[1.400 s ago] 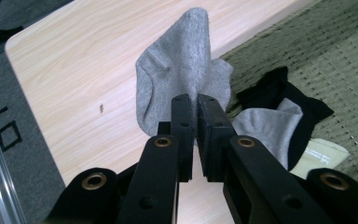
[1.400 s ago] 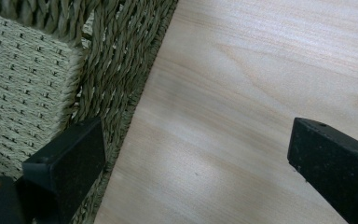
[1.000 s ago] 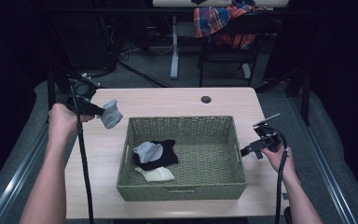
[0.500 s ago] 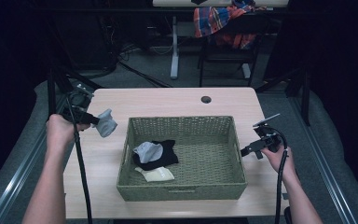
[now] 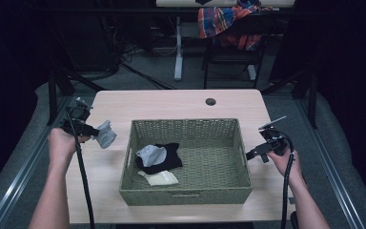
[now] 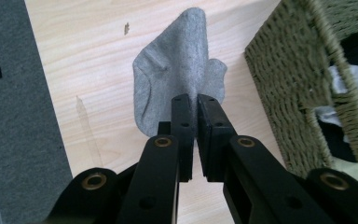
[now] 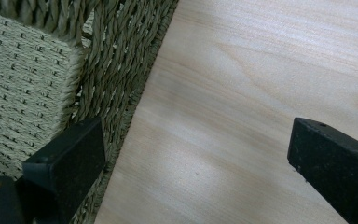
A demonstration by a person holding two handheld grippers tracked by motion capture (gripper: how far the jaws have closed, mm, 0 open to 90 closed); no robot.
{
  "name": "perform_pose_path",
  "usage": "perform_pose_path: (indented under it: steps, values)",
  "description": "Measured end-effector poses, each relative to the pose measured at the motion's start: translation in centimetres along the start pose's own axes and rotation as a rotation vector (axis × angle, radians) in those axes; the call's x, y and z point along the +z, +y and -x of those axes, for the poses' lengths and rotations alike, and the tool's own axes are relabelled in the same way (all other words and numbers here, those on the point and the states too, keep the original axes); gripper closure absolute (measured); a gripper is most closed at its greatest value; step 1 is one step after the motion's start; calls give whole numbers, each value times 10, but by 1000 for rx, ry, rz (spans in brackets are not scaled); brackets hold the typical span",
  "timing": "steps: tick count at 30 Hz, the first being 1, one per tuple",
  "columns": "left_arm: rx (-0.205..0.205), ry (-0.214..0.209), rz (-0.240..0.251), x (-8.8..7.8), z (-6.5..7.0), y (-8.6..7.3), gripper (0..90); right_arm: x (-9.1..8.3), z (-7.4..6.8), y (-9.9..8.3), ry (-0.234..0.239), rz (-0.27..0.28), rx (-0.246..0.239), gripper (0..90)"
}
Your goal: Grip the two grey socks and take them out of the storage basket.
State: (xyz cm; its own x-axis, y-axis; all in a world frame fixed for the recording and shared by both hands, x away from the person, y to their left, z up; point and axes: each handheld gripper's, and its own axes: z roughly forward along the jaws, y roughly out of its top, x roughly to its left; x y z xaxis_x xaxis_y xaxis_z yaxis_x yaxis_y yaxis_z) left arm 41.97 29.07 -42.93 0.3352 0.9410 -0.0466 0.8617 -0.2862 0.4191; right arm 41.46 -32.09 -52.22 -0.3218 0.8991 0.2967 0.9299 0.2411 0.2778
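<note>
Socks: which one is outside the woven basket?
The grey sock clamped in the left gripper, over the table; the others lie inside the green woven basket.

The sock (image 6: 177,74) in the black left gripper (image 6: 193,109) is plain grey. The bench (image 5: 181,102) is pale wood grain. The woven basket (image 5: 186,129) is olive green, holding black (image 5: 164,157), grey (image 5: 148,153) and cream (image 5: 162,178) cloth. A plaid red-and-blue cloth (image 5: 228,19) hangs far.

Grey sock (image 6: 177,79): soft matt knit cloth. Basket (image 5: 186,195): rough woven fibre. Table (image 7: 261,93): smooth pale wood.
</note>
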Motion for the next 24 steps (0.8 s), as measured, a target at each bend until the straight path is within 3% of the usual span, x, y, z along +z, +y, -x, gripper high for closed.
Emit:
perform_pose_path:
  steps: [12, 18, 24]
  values:
    - [-58, -24, 13, 19, -7, -17, 860, 0, 0, 0, -1, 0, 1, 39]
    - [-92, -31, 44, 22, -11, -26, 861, 0, 0, 0, -1, -2, -1, 39]
    - [-112, -31, 41, 26, -14, -33, 861, 1, 0, 0, -4, -1, 1, 39]
